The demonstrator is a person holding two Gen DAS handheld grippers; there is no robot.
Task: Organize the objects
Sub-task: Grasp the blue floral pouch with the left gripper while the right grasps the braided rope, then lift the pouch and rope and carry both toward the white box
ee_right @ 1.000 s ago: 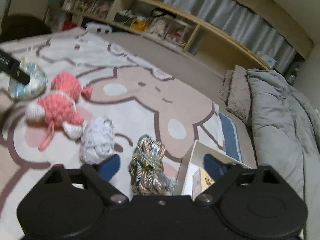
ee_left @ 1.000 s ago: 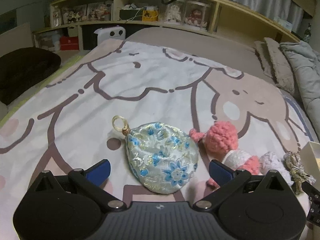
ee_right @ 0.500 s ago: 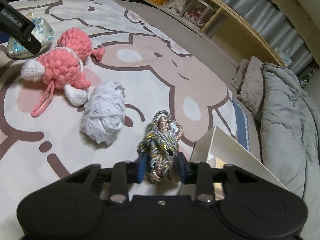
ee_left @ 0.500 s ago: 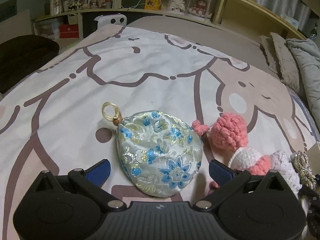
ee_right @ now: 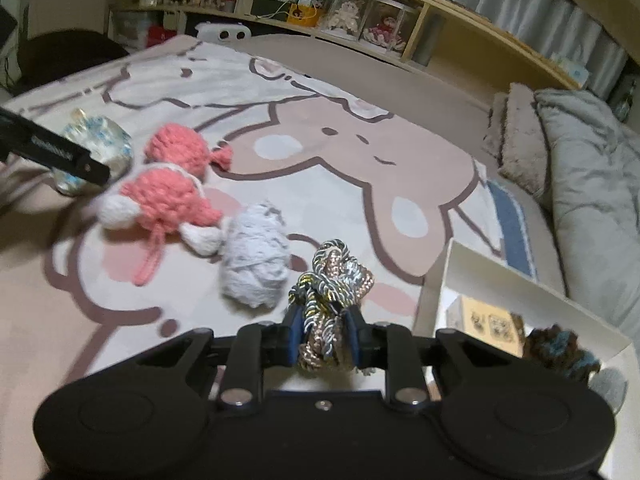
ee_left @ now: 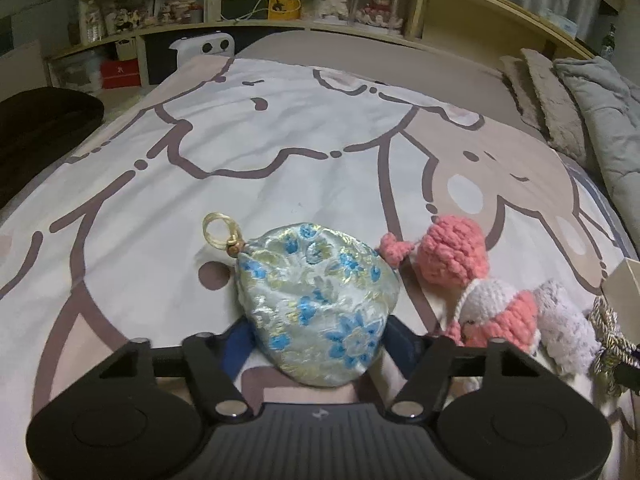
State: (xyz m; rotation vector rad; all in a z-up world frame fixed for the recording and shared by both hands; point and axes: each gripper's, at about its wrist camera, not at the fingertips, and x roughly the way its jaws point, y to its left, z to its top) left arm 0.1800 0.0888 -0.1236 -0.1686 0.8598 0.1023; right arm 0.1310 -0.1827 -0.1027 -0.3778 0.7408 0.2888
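Observation:
My left gripper (ee_left: 318,340) is shut on a pale brocade pouch (ee_left: 316,304) with blue flowers and a gold ring; the pouch lies on the bed. My right gripper (ee_right: 325,334) is shut on a metallic braided cord bundle (ee_right: 330,280), held just above the blanket beside a white box (ee_right: 516,280). A pink and white crochet toy (ee_right: 168,196) and a pale lilac yarn bundle (ee_right: 256,264) lie between the two grippers. The toy (ee_left: 472,280) and the yarn (ee_left: 560,328) also show in the left wrist view.
The box holds a tan printed card (ee_right: 486,320) and a dark brown-blue yarn ball (ee_right: 560,350). A grey duvet (ee_right: 592,184) and pillows (ee_right: 516,136) lie at the right. Shelves (ee_left: 312,4) run along the bed's far side. A dark cushion (ee_left: 40,132) sits left.
My left gripper has closed its fingers on the pouch. My right gripper closed on the cord bundle and has lifted it slightly, and its view swung toward the shelves.

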